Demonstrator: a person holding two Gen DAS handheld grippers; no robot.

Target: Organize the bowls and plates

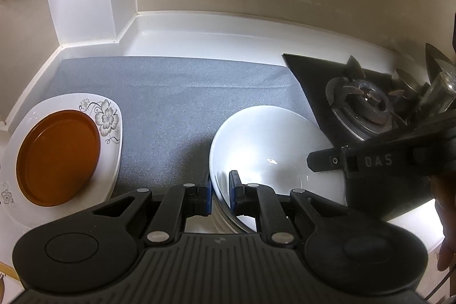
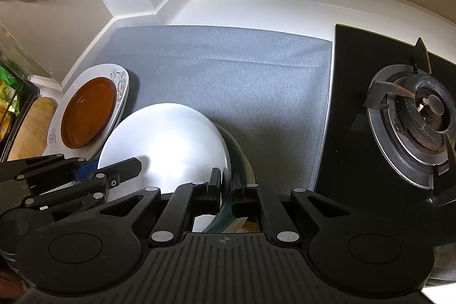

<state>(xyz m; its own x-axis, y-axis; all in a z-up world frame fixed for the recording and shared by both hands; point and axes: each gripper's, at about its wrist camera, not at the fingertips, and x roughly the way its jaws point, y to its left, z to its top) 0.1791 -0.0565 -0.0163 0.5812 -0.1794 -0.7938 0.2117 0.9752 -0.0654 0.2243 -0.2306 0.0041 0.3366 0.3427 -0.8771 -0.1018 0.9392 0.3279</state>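
Your left gripper and right gripper both pinch the white bowl's rim, at 9 and 3 o'clock. Keep it level; the brown plate sits at 9 o'clock.

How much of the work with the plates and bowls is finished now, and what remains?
Done: the orange plate lies stacked on the flowered plate, on the grey mat. In hand: the left gripper and the right gripper both clamp the rim of the white bowl. Left: setting this bowl down; a dark dish sits under it.
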